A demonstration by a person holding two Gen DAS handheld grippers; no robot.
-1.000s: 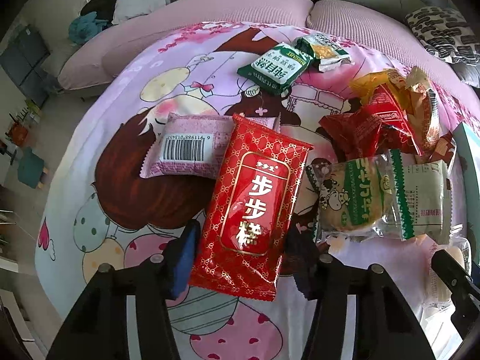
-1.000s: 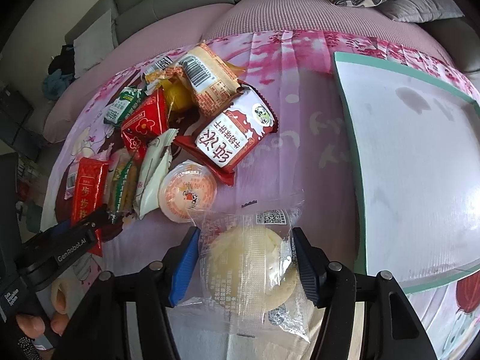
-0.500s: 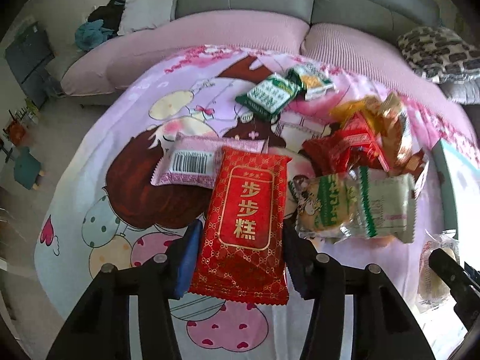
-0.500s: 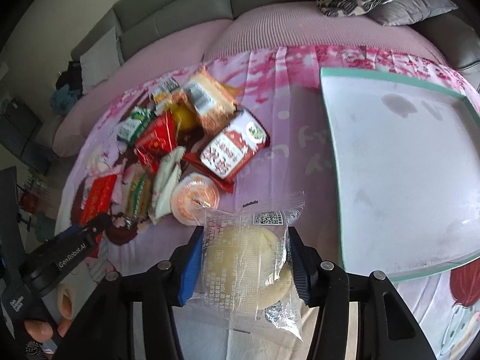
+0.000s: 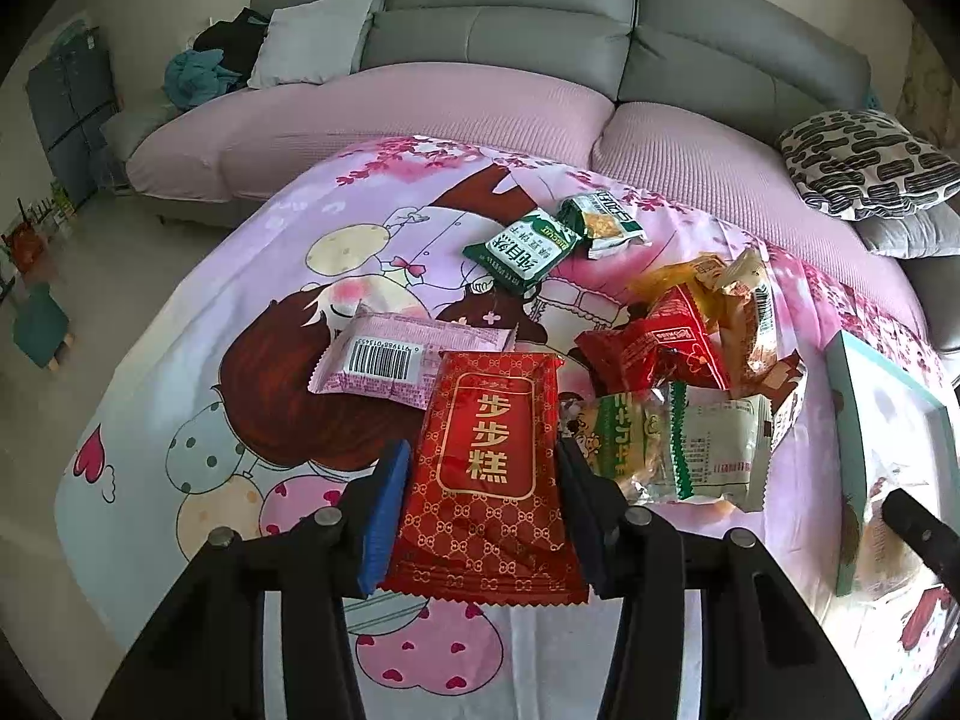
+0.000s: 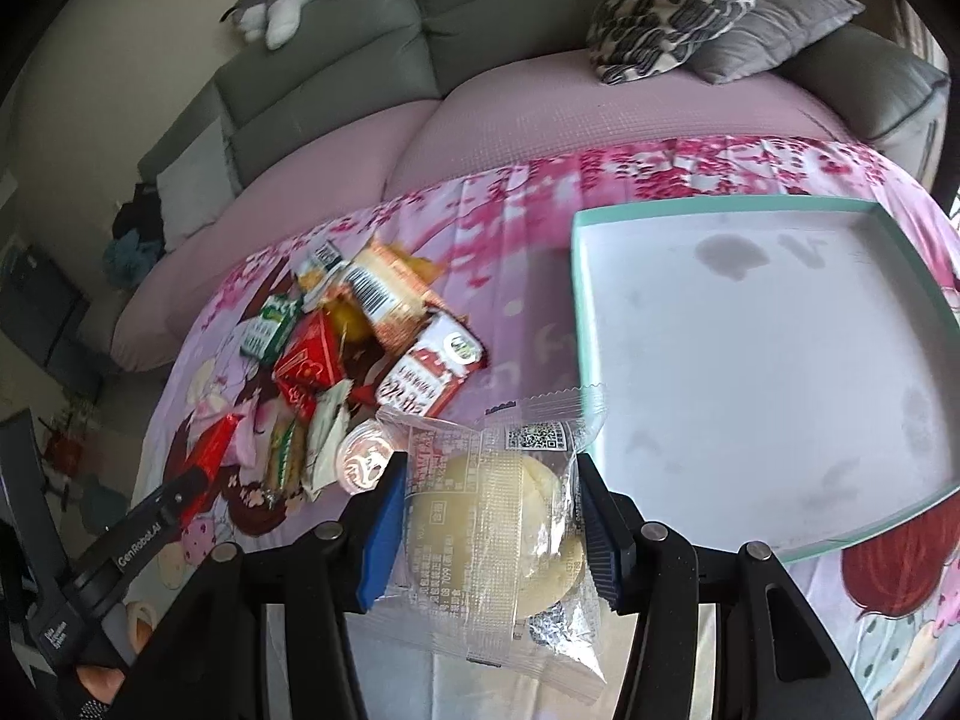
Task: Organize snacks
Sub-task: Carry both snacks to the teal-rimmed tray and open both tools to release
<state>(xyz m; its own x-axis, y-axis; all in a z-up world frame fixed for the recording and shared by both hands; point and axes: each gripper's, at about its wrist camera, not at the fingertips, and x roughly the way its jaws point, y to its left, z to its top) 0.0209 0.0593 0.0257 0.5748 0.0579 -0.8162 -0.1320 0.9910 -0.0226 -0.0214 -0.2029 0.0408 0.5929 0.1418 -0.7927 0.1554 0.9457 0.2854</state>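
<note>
- Crinkly red foil first: the left gripper (image 5: 483,489) is clamped on the red packet (image 5: 489,468), pads pressing its long edges, jaws having just closed further. It hangs at 6 o'clock in the left wrist view, clear of the cloth. Gold characters read 步步糕.
- Clear film next: the right gripper (image 6: 489,516) is clenched on the clear-wrapped cake (image 6: 498,522), at 6 o'clock in its own view. A QR code sits at the wrapper's top; the small print is unreadable.
- Both look light. I'd judge the cake soft and crushable, the film slippery, so holding across the middle with gentle pressure suits it; the foil pack seems stiffer.
- Further out, the snack pile (image 6: 360,348) lies at 10 o'clock on the pink cartoon cloth (image 5: 252,312). A barcoded pink packet (image 5: 399,363) sits just behind the red one.
- Beyond, a green packet (image 5: 525,249) is marked "BISCUIT".
- At 2 o'clock from the right gripper, the teal-rimmed tray (image 6: 579,300) holds no snacks.
- "GenRobot.AI" is printed on the left tool seen from the right.
</note>
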